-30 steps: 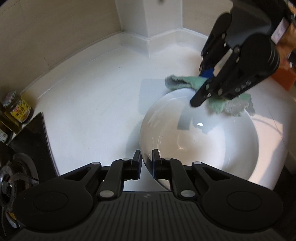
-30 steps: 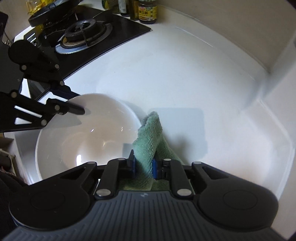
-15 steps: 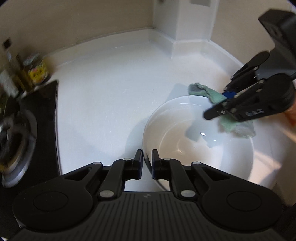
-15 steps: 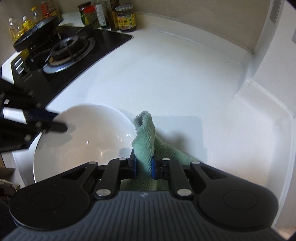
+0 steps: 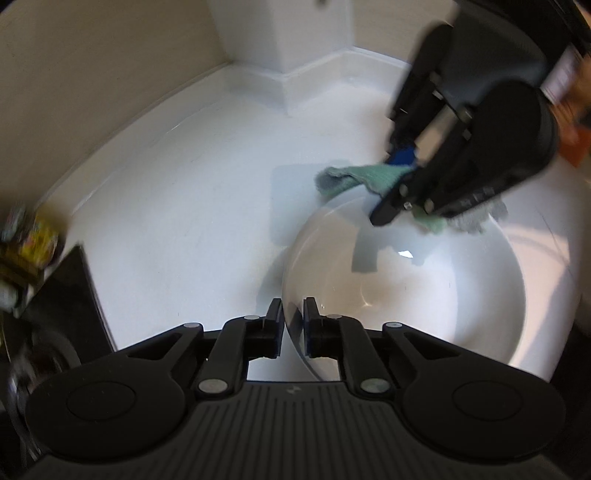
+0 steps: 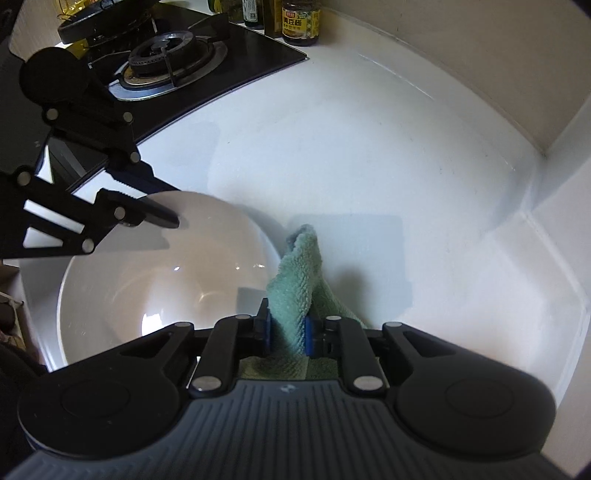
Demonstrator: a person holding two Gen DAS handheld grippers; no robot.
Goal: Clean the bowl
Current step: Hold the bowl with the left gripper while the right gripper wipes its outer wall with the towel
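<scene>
The white bowl (image 5: 406,291) sits on the white tabletop (image 6: 369,147). The left gripper (image 5: 293,321) pinches its near rim between its jaws; the right gripper (image 6: 288,325) pinches a green cloth (image 6: 299,266) at the far rim. A gas stove (image 6: 170,59) and 1 labelled jar (image 6: 301,22) stand well apart.

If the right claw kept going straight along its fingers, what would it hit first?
Beyond the green cloth it already grips, the right claw points past the white bowl's side at bare white countertop. It would probably meet that first, though depth is unclear.
</scene>
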